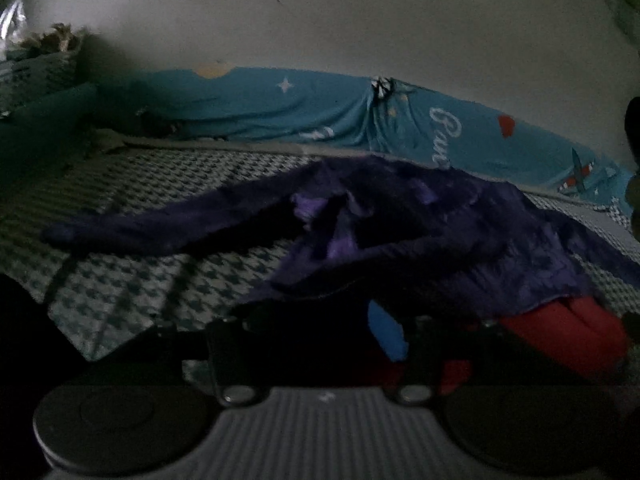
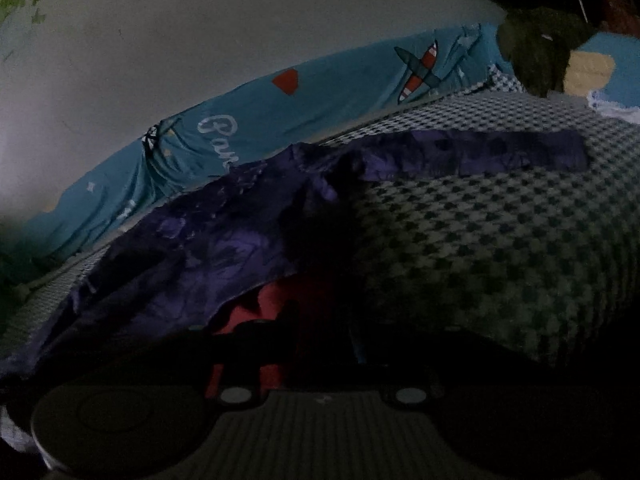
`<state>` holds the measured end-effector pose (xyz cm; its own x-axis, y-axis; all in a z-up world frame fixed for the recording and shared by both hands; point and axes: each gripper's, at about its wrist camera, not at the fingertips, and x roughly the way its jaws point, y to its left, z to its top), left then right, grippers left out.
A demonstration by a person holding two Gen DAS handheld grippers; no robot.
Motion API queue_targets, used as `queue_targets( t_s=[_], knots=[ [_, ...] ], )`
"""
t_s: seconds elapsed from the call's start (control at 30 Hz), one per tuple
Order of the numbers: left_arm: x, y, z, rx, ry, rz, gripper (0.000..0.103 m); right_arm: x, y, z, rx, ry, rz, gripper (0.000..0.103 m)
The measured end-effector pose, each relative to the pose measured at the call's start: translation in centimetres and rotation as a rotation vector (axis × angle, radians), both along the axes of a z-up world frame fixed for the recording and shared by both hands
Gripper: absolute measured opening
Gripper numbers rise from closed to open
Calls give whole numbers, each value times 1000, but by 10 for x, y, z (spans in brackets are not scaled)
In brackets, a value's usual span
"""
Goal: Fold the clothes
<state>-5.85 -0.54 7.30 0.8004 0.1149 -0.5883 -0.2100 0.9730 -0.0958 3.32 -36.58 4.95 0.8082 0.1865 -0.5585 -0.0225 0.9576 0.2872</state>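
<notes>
A dark purple velvety garment [image 1: 440, 240] lies spread on the checked bed cover [image 1: 140, 292], one long sleeve [image 1: 140, 232] stretched out to the left. In the right wrist view the same garment [image 2: 200, 248] fills the left half, its other sleeve [image 2: 480, 152] lying flat towards the far right. A red cloth [image 1: 560, 336] [image 2: 276, 300] shows from under the near hem. My left gripper [image 1: 312, 332] is at that hem, open, with dark cloth lying across the gap. My right gripper [image 2: 326, 340] sits in deep shadow over the red cloth, a narrow gap between its fingers.
A turquoise printed sheet [image 1: 280, 112] [image 2: 300, 120] runs along the pale wall behind the bed. Bedding is piled at the far left [image 1: 40, 68]. A dark green bundle [image 2: 536, 52] sits at the far right corner. The checked cover [image 2: 500, 240] lies bare to the right.
</notes>
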Motion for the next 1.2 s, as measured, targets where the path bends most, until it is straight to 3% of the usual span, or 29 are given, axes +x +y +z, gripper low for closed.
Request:
queue_targets(
  t_s=[0.07,0.27,0.5,0.53,0.6,0.67,0.77,1.07,1.2],
  knots=[
    [7,-1,-7,-7,10,-5,53,9,2,-2,-24,2,3,38],
    [17,4,-19,-4,28,12,53,39,13,-15,-91,21,27,48],
    [17,18,-28,-40,45,53,55,58,25,-26,-103,-2,78,48],
    [16,20,-29,-46,47,60,55,60,27,-27,-112,-6,84,47],
    [15,23,-29,-54,46,68,55,62,33,-28,-139,-13,103,37],
    [14,25,-29,-60,43,73,55,62,38,-29,-160,-21,119,20],
    [14,26,-29,-68,41,78,55,59,39,-27,-178,-33,114,7],
    [11,32,-26,-88,18,103,59,2,30,21,-205,-173,12,6],
    [7,34,-23,-90,-3,116,63,-27,27,29,-251,-151,-8,6]
  ],
)
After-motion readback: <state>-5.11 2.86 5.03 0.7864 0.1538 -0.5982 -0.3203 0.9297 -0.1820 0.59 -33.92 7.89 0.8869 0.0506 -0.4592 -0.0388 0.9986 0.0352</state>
